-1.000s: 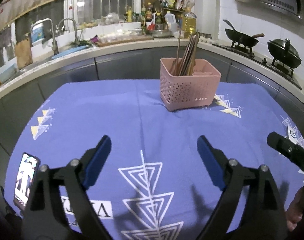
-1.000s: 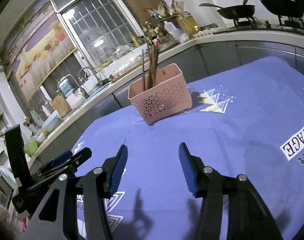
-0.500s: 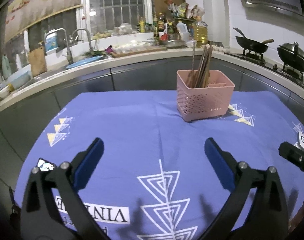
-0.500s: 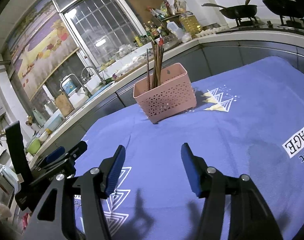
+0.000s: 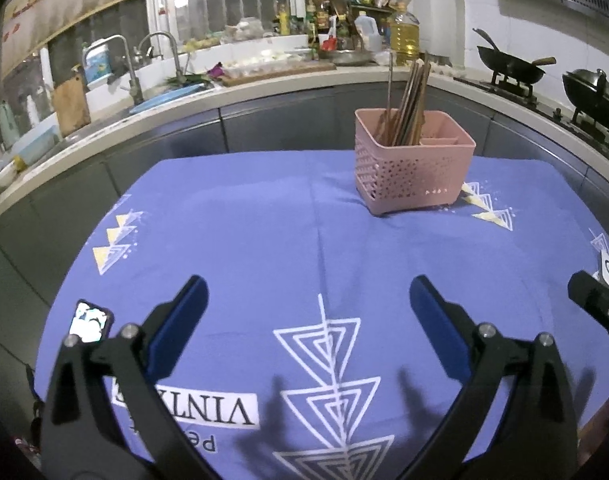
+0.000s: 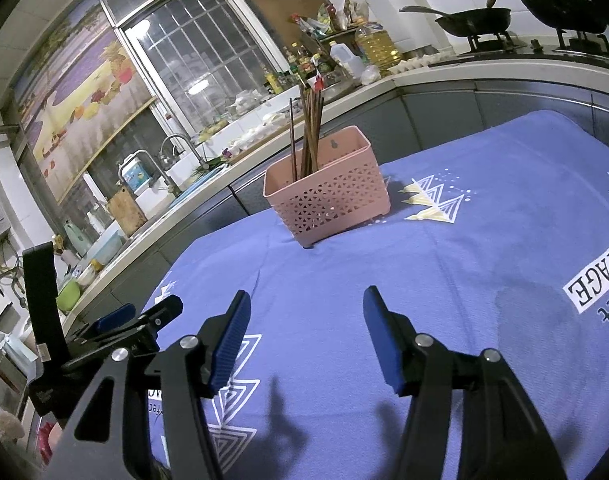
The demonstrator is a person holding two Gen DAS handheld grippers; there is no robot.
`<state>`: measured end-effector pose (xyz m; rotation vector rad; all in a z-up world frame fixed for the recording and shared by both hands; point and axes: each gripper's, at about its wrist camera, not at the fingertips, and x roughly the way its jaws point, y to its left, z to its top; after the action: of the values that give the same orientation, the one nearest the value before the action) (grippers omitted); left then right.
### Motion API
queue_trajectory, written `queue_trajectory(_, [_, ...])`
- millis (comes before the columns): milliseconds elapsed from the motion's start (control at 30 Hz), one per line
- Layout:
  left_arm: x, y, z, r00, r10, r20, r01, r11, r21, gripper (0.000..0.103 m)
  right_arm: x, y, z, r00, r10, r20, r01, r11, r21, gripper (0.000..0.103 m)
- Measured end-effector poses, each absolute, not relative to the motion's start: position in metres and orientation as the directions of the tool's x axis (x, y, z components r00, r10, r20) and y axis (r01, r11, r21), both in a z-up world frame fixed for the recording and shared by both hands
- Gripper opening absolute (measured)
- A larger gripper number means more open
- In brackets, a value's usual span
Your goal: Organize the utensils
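A pink perforated utensil basket [image 5: 414,172] stands on the far part of the blue tablecloth [image 5: 264,248], with several brown chopsticks [image 5: 410,108] upright in its left compartment. It also shows in the right wrist view [image 6: 330,196] with the chopsticks [image 6: 310,132]. My left gripper [image 5: 308,300] is open and empty, hovering over the cloth well short of the basket. My right gripper [image 6: 304,312] is open and empty too, over the cloth nearer me than the basket. No loose utensil shows on the cloth.
A phone [image 5: 89,322] lies on the cloth's near left edge. A kitchen counter [image 5: 224,88] with sink, bottles and a stove with woks [image 5: 512,66] curves behind the table. The left gripper [image 6: 116,320] shows at the left of the right wrist view.
The left gripper has drawn back and turned a little left, so the basket sits further right in its view. The right gripper has barely shifted. Both stay open.
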<state>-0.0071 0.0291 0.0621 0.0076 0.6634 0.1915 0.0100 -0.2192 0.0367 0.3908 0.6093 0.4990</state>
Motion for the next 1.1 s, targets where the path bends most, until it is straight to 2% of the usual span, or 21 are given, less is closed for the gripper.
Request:
queue_trajectory(833, [-0.019,0.026,0.088,0.783,0.145,-0.605,-0.144,0.988,0.051,0.097,0.000,-0.222,0.049,0.729,0.548,-0.410,-0.339,0.810,0.479,0.060])
queue_trajectory(1100, [-0.026,0.015,0.101,0.841,0.151,-0.520,-0.119,0.988,0.095,0.097,-0.004,-0.221,0.055,0.742,0.548,-0.387,-0.351,0.809,0.472,0.060])
